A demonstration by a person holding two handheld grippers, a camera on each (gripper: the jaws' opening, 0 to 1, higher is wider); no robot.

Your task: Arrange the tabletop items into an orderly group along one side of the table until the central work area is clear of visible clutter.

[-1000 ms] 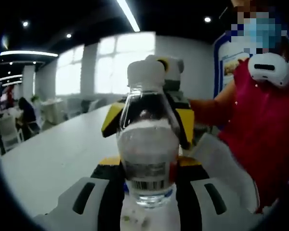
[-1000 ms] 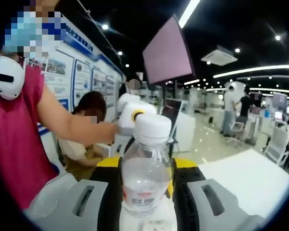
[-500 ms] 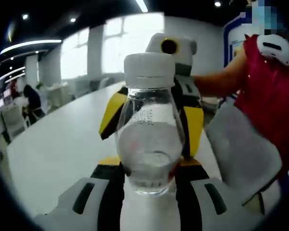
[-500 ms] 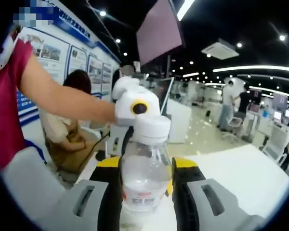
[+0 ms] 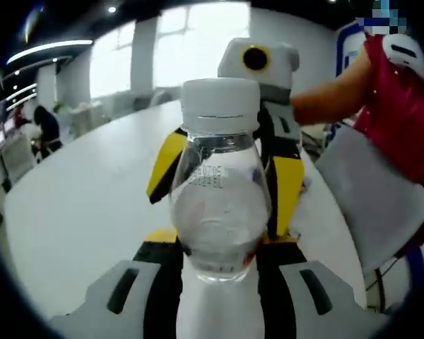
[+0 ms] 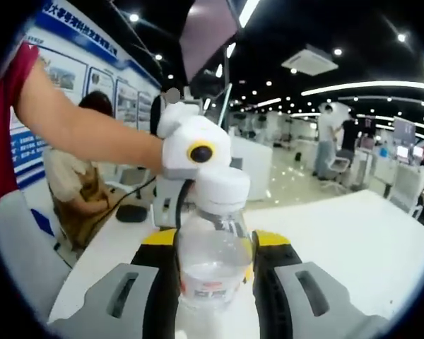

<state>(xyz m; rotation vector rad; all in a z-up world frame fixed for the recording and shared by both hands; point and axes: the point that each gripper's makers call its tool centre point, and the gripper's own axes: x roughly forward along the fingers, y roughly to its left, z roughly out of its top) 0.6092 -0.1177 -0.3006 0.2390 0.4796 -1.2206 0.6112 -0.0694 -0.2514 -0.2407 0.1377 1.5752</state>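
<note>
At the bottom centre of the left gripper view, the left gripper (image 5: 218,265) is clamped with both black-padded jaws on a clear, smooth plastic water bottle (image 5: 219,205), its bulbous shoulder narrowing to a ribbed white screw cap. Behind it, upper centre, the other gripper's yellow-and-black jaws face the camera above a glossy white table (image 5: 78,212).

In the right gripper view, the right gripper (image 6: 213,272) pinches the same bottle (image 6: 213,254) at lower centre, a red-and-white label band showing between the jaws. Beyond it, a person's bare forearm (image 6: 85,134) reaches in from the upper left.
</note>
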